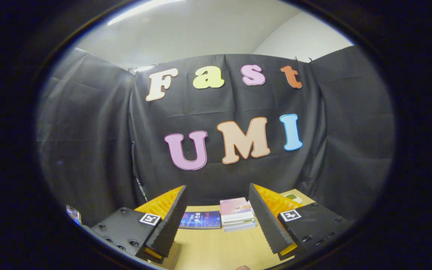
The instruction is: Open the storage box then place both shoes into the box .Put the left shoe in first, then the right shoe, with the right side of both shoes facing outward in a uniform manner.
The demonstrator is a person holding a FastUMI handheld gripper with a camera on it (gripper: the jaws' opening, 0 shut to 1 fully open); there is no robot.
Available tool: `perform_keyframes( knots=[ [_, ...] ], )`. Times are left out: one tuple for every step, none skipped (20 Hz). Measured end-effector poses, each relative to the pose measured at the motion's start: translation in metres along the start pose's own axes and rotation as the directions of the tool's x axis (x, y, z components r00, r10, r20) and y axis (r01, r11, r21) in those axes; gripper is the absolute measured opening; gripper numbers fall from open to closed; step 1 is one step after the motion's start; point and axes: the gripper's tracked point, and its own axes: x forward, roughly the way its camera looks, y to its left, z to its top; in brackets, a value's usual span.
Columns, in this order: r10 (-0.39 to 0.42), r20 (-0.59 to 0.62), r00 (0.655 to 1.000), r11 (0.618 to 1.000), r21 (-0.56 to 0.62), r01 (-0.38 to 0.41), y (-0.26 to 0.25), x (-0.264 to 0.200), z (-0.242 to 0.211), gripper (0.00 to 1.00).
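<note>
Gripper (218, 221) fingers spread apart, nothing between them, held above the table (216, 251). Beyond the fingers: blue book (200, 219) and a book stack (237, 214) against the wall. Box and shoes: location cannot be told.

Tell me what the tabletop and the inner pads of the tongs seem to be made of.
The pale tan tabletop looks like smooth wood or laminate, matte, with no grain I can make out. The tongs stand open with nothing between them; their dark ribbed pads look like rubber or foam, on glossy orange plastic backing.

Print on the blue book (200, 219) and the pink books (236, 210), lying at the table's (216, 247) far edge, is blurring beyond reading.
</note>
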Motion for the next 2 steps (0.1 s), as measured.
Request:
perform_keyframes(
  knots=[
    [-0.002, 0.001, 1.000, 1.000, -0.001, 0.002, -0.0052, 0.0004, 0.0026, 0.99],
    [-0.001, 0.005, 1.000, 1.000, 0.003, 0.001, -0.0101, 0.0015, 0.0055, 0.99]
  ],
)
